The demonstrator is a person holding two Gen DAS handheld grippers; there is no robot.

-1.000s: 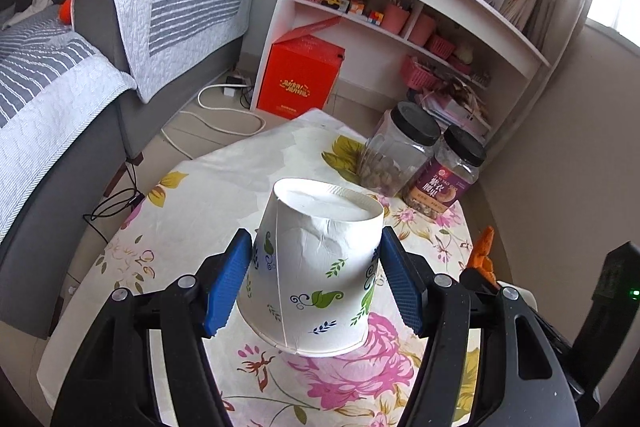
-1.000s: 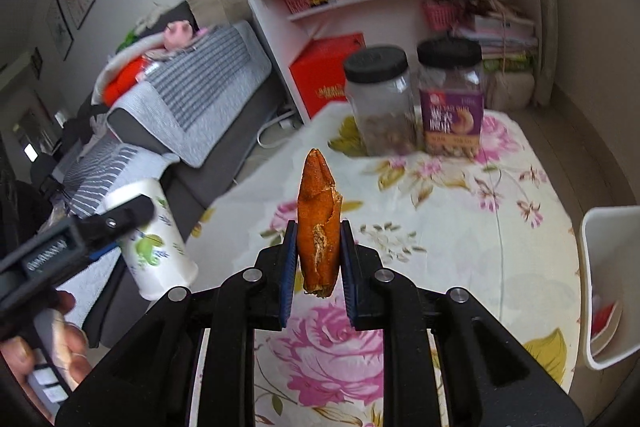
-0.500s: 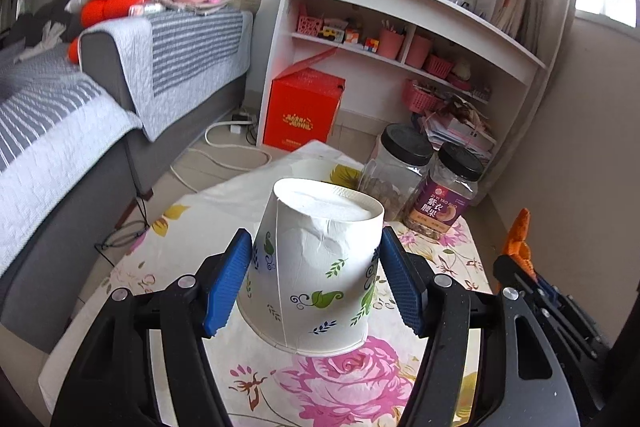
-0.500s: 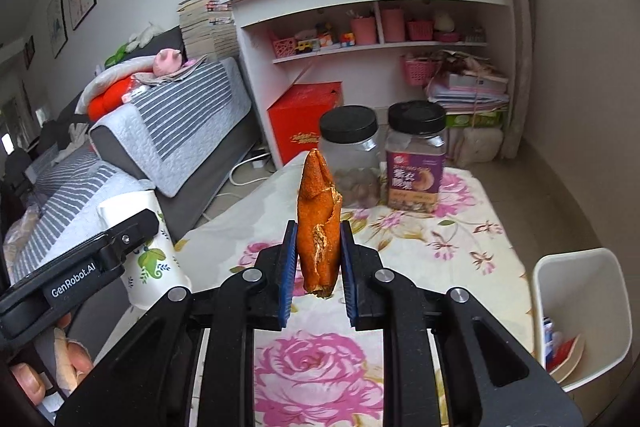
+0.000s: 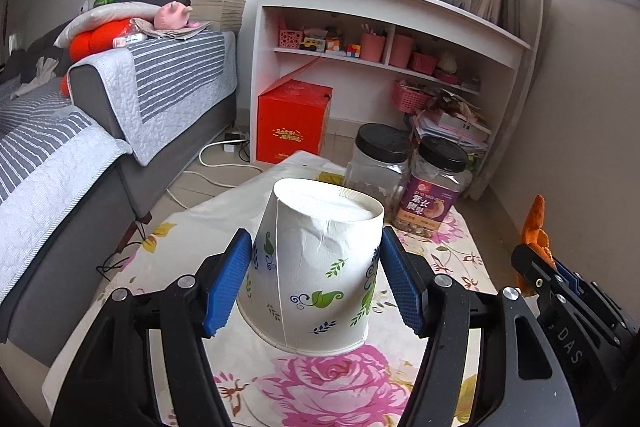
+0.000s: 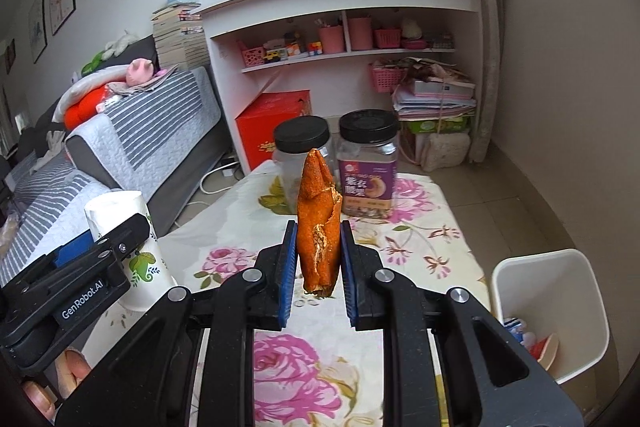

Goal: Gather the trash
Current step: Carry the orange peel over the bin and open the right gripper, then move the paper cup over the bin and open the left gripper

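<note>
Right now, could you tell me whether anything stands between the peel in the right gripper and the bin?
Nothing visible does. The right gripper holds the peel above the table, and the bin stands open beside the table's right edge.

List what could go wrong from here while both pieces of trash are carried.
The left claw grips a creased paper cup; squeezing could crush it loose. The orange peel stands tall in the right claw and could tip out short of the white bin.

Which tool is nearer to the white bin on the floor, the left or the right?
Right. The right tool, gripping orange peel, is near the table edge beside the white bin; the left tool, holding the paper cup, is farther away across the table.
</note>
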